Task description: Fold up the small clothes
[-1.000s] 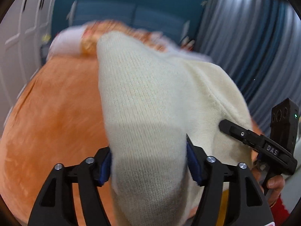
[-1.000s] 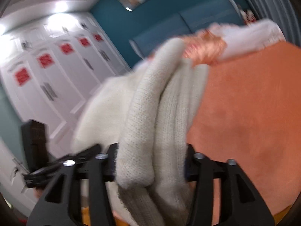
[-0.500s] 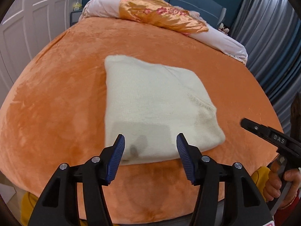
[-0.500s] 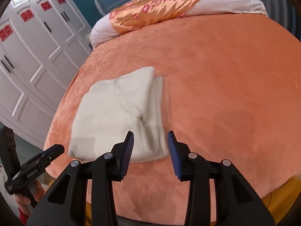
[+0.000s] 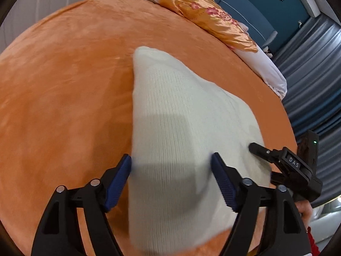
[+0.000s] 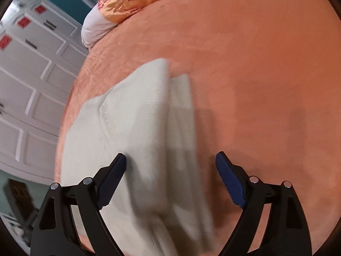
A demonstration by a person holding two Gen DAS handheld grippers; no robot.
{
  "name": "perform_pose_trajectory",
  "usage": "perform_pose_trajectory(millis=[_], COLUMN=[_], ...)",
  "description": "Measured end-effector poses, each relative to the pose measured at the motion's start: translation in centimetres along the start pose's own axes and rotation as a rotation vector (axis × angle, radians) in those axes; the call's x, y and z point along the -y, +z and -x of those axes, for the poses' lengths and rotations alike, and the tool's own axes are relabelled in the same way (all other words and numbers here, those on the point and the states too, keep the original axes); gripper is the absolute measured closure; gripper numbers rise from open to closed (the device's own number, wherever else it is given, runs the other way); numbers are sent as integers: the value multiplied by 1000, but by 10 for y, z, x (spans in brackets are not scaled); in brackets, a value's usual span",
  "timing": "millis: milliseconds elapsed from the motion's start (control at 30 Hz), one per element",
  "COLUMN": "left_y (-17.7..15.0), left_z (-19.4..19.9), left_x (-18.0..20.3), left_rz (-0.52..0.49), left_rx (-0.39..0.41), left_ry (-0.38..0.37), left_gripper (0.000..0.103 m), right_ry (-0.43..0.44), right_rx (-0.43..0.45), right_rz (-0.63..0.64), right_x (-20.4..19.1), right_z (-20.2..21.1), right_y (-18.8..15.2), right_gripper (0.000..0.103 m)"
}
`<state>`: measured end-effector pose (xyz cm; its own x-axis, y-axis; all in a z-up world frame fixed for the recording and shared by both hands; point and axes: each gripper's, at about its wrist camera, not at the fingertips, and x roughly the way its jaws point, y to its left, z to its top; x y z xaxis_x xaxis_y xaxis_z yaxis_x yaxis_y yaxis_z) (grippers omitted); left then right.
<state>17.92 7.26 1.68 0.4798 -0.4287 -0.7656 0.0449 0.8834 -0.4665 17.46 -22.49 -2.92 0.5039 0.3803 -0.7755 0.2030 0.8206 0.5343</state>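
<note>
A cream knitted sweater (image 5: 181,128), folded into a rectangle, lies flat on the orange bedspread (image 5: 64,85). It also shows in the right wrist view (image 6: 136,128). My left gripper (image 5: 171,162) is open, its jaws wide apart over the sweater's near left part. My right gripper (image 6: 170,160) is open, its jaws wide over the sweater's near right edge. In the left wrist view the right gripper (image 5: 283,166) reaches over the sweater's right side. Neither holds anything.
An orange floral pillow (image 5: 204,15) and a white pillow (image 5: 270,68) lie at the bed's head. White wardrobe doors (image 6: 27,85) stand left of the bed and grey curtains (image 5: 315,64) right. Bare bedspread (image 6: 266,85) spreads right of the sweater.
A second ago both grippers were shut on the lifted sweater. They let it go flat on the bed, and have since moved down close over it with jaws opened wider.
</note>
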Motion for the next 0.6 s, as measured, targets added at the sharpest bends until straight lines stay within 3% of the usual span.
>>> perform_pose_trajectory(millis=[67, 133, 233, 300, 367, 433, 500, 600], left_y=[4, 9, 12, 9, 3, -8, -13, -15], left_z=[-9, -9, 7, 11, -4, -17, -9, 12], left_x=[-2, 4, 20, 29, 36, 42, 48, 56], left_rz=[-1, -34, -95, -144, -189, -256, -269, -283], left_rx=[-2, 16, 81, 97, 60, 50, 71, 88], left_ry=[-29, -25, -34, -42, -9, 60, 100, 161], left_gripper=[26, 34, 43, 45, 45, 41, 42, 43], right_ry=[33, 24, 48, 84, 12, -116, -84, -121], right_rx=[-35, -21, 69, 142, 183, 75, 88, 143], right_rz=[-17, 9, 84, 99, 130, 144, 117, 142], right_x=[-4, -15, -31, -31, -26, -8, -1, -17], right_z=[-15, -13, 20, 48, 51, 19, 24, 61], right_y=[1, 2, -1, -6, -11, -13, -15, -22], right_gripper=[31, 61, 72, 73, 72, 70, 69, 69])
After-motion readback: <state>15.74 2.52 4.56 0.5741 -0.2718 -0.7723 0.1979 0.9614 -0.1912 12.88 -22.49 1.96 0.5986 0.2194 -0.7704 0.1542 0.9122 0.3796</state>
